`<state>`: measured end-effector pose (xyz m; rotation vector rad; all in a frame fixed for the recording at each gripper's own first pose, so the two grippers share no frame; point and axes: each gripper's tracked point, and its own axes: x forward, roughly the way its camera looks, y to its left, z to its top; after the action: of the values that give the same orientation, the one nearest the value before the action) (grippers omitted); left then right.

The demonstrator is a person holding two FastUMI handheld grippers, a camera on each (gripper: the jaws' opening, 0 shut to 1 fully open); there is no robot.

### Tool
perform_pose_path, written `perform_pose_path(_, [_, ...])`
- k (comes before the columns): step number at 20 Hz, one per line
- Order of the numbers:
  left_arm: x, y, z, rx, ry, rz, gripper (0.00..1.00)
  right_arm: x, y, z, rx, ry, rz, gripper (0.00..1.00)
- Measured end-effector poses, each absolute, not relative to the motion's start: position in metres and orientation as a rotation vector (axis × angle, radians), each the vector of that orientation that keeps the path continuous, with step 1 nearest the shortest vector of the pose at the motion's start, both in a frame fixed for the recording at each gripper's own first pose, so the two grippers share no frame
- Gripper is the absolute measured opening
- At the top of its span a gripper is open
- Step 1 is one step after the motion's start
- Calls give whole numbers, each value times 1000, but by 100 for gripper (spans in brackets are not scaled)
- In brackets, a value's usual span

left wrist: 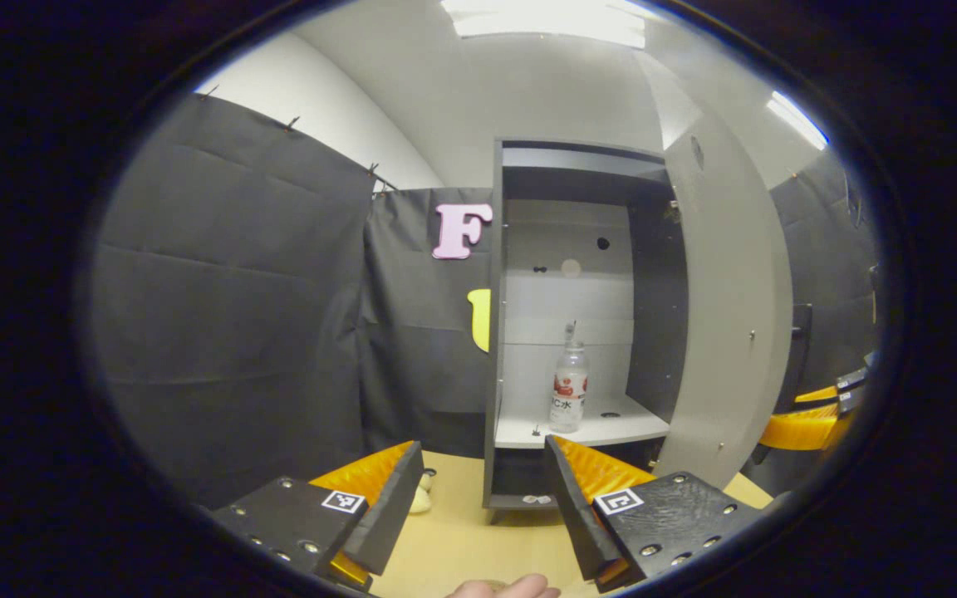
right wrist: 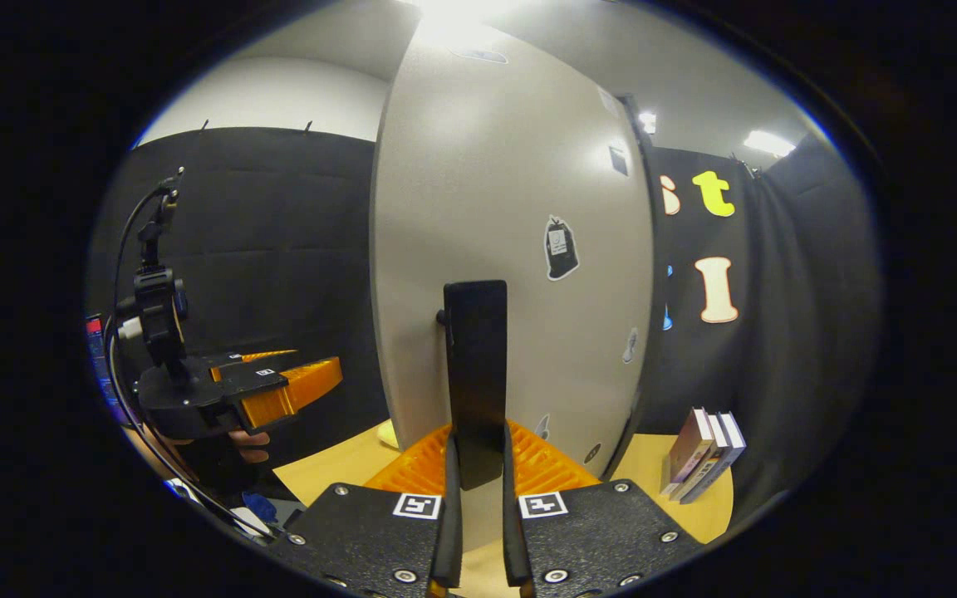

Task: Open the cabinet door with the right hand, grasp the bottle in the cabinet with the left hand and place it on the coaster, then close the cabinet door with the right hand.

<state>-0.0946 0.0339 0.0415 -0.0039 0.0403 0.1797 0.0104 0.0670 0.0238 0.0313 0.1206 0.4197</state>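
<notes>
Grey laminate cabinet door (right wrist: 512,208) stands swung wide, and your right gripper (right wrist: 476,465) is closed on its flat black upright handle (right wrist: 475,365), both fingers pressing the bar's lower end. Inside the tall dark-framed cabinet (left wrist: 578,316), the clear plastic water bottle with a red label (left wrist: 569,389) stands upright on the white lower shelf (left wrist: 603,423), near that shelf's front edge and apart from both side walls. Your left gripper (left wrist: 483,490) is spread wide with nothing between its fingers, hovering over the tan wooden table (left wrist: 462,540) short of the cabinet. The opening step looks complete; the grasp is in hand. Next, judge that you must carry the left gripper forward over the shelf's front edge, straddle the bottle's body, and close. The coaster cannot be identified with any certainty.
</notes>
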Motion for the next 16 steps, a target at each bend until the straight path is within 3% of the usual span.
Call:
perform_pose_path(8, [-64, -27, 37, 2, 36, 173, 86, -16, 5, 26, 13, 65, 202, 17])
perform_pose_path(11, [-34, -35, 34, 12, 26, 170, 86, -16, -3, 16, 57, 76, 176, 17])
perform_pose_path(13, [-9, -42, 36, 34, 11, 162, 86, -7, -16, 10, 88, 96, 165, 23])
perform_pose_path(15, [14, -49, 38, 64, -11, 149, 86, -4, -34, 10, 105, 97, 117, 22])
perform_pose_path(16, [27, -52, 36, 74, -10, 142, 86, -6, -44, 7, 105, 109, 82, 28])
